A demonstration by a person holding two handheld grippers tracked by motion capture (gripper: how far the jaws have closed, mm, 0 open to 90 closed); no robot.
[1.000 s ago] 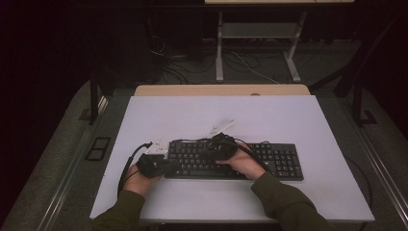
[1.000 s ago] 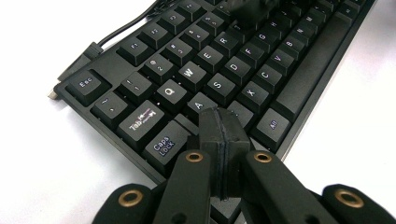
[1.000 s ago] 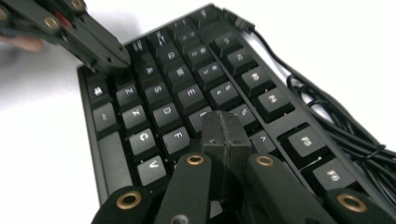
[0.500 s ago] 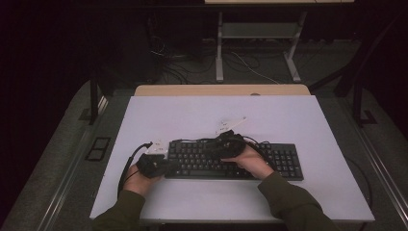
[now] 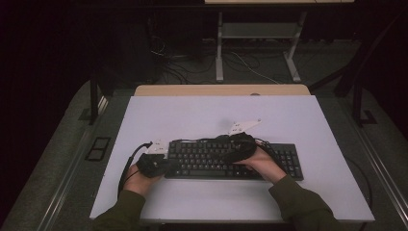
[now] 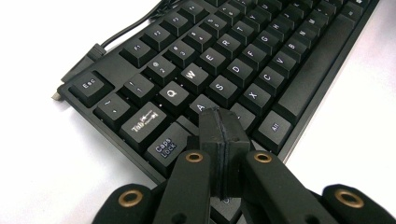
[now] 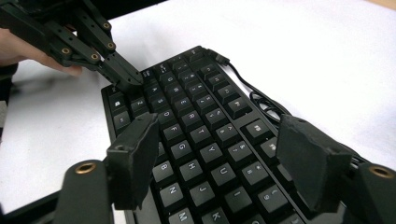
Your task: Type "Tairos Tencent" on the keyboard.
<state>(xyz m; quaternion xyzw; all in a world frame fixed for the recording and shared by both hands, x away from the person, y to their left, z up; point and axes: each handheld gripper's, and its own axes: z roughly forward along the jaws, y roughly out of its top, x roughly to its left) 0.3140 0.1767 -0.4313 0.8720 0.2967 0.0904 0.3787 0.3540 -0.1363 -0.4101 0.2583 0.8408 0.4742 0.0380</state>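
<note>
With the flat black plastic keyboard (image 5: 231, 159) lying mid-table, the left gripper (image 6: 219, 135), jaws pressed together, is resting its tip near Shift, while the right gripper (image 7: 224, 158), jaws just widening with nothing between, is hovering over the middle keys and should descend squarely.

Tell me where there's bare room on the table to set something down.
The table is bare behind the keyboard, up to its far edge, and along the right edge beyond the number pad. The near strip is narrower. It is crowded at the keyboard, where the left gripper and right gripper work.
</note>
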